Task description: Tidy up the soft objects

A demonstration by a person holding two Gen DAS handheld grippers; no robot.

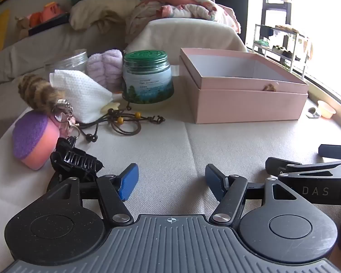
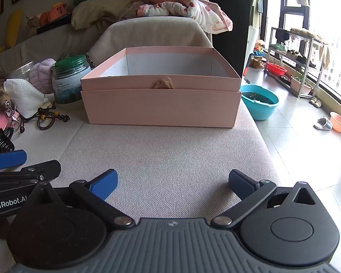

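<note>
Over on the far left sit the soft things, the purple-and-pink sponge (image 1: pixel 33 138), the furry tail (image 1: pixel 37 94) and the lilac towel (image 1: pixel 105 68), and the smart play, I'd say, is to swing the left gripper (image 1: pixel 171 182) over the black hair clip (image 1: pixel 76 159) and pinch the sponge across its middle. That gripper hangs spread wide and empty, sponge ahead and left of it. The right gripper (image 2: pixel 172 185) gapes empty too, the pink box (image 2: pixel 161 104) straight ahead.
</note>
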